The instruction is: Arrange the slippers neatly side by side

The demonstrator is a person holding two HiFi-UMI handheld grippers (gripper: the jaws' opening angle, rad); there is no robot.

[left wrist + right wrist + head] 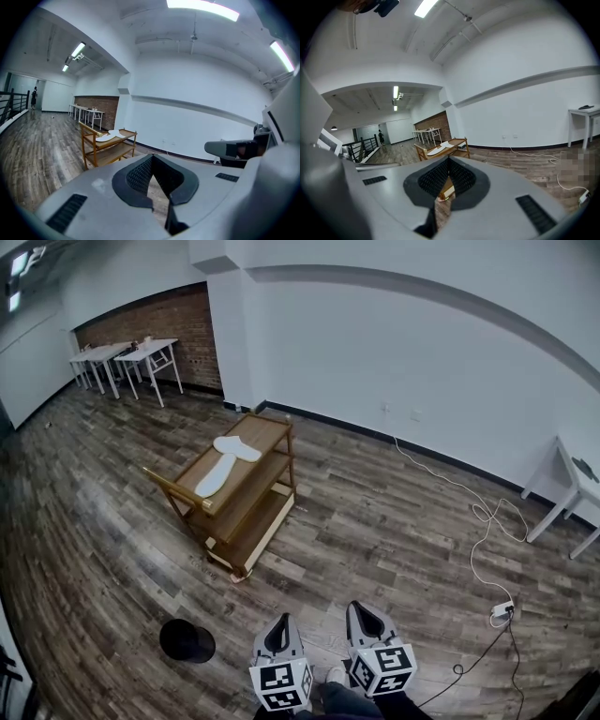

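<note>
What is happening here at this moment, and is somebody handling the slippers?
A person holds a gripper in each hand and stands some way from a wooden cart. Two white slippers lie on its top shelf, one across the end of the other, not side by side. The left gripper and the right gripper are both shut and hold nothing. Neither is near the slippers, so the arranging is not yet begun.

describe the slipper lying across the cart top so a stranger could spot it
In the middle of the wood-plank floor stands a three-shelf wooden trolley; look at its top shelf. Two flat white slippers lie there: the crosswise slipper sits at the end nearer the white wall, while the lengthwise slipper runs along the shelf.
</note>
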